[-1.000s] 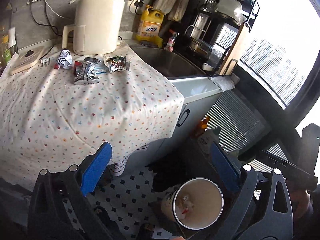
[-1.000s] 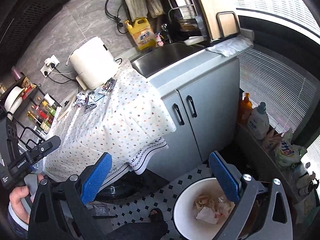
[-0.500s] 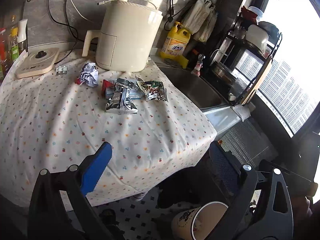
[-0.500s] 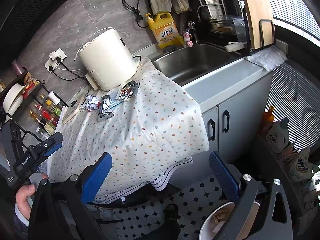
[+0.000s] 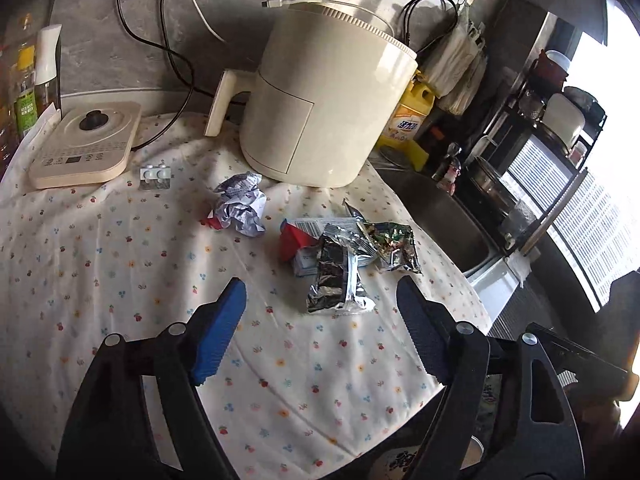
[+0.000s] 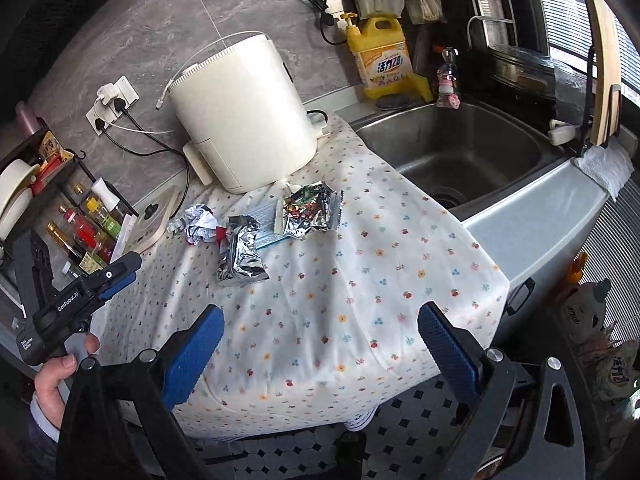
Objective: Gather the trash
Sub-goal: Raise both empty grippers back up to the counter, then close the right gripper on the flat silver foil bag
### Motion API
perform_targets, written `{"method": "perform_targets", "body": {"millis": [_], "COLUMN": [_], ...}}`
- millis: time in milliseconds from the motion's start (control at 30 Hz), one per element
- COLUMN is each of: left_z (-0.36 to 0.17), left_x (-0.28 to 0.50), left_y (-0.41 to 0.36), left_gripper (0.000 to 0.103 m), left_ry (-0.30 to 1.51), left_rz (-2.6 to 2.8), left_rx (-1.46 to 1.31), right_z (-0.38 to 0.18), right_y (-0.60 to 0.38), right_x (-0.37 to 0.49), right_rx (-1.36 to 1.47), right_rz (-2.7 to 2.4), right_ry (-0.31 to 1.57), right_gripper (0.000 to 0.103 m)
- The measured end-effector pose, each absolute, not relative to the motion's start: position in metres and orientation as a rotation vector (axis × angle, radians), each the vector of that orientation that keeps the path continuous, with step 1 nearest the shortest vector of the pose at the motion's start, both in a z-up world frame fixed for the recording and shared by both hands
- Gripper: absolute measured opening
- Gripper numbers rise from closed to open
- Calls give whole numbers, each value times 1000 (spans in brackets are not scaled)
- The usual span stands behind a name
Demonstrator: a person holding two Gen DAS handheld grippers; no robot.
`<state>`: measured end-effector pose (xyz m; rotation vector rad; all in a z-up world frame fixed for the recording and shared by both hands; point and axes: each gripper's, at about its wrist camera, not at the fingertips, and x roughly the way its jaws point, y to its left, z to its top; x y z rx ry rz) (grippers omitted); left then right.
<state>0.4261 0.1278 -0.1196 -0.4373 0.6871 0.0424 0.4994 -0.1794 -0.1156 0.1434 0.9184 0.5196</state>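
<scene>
On the flowered tablecloth [image 5: 120,264] lies a heap of trash: a crumpled paper ball [image 5: 240,210] [image 6: 200,226], a silver wrapper [image 5: 336,280] [image 6: 240,256], a colourful foil wrapper [image 5: 394,246] [image 6: 312,212], a red and white packet [image 5: 300,244] and a small blister pack [image 5: 156,174]. My left gripper [image 5: 320,292] hovers over the cloth just short of the silver wrapper. Its jaws are closing, with nothing pressed between the pads. My right gripper [image 6: 320,314] is open and empty above the cloth's front edge. A hand [image 6: 60,368] holds the left gripper [image 6: 92,284] at the far left.
A cream air fryer [image 5: 320,108] stands behind the trash, with a flat cream appliance [image 5: 84,144] to its left. To the right are a steel sink [image 6: 460,152], a yellow detergent bottle [image 6: 380,60] and a dish rack [image 5: 552,120]. Sauce bottles [image 6: 80,232] fill a rack on the left.
Both views have swung off the floor and the cups of trash and up over the table. The wrappers are now much nearer. The left jaws stand narrower than before.
</scene>
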Motion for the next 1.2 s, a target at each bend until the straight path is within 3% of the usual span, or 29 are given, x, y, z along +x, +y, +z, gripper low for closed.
{"method": "perform_targets", "body": {"millis": [400, 567, 600, 633, 667, 733, 967, 1200], "left_z": [-130, -135, -137, -138, -139, -142, -155, -168], "left_x": [438, 438, 439, 441, 443, 449, 479, 508], "left_y": [206, 225, 227, 229, 228, 227, 208, 185], "left_gripper": [68, 68, 68, 68, 68, 68, 68, 61], "left_ry": [731, 747, 750, 752, 755, 761, 787, 822], "left_rz": [70, 71, 66, 59, 51, 31, -69, -155], "left_rx": [-410, -414, -417, -418, -417, -417, -415, -409], "right_z": [-162, -184, -189, -194, -198, -196, -181, -160], "right_y": [-53, -20, -15, -10, -8, -6, -23, -55], "right_x": [544, 562, 564, 568, 570, 569, 555, 549], "right_rx": [91, 54, 39, 30, 27, 22, 27, 70], "right_rz": [588, 582, 587, 604, 624, 644, 634, 574], "right_ry": [988, 1032, 1048, 1079, 1112, 1106, 1088, 1054], "right_gripper": [94, 88, 75, 44, 27, 15, 11, 11]}}
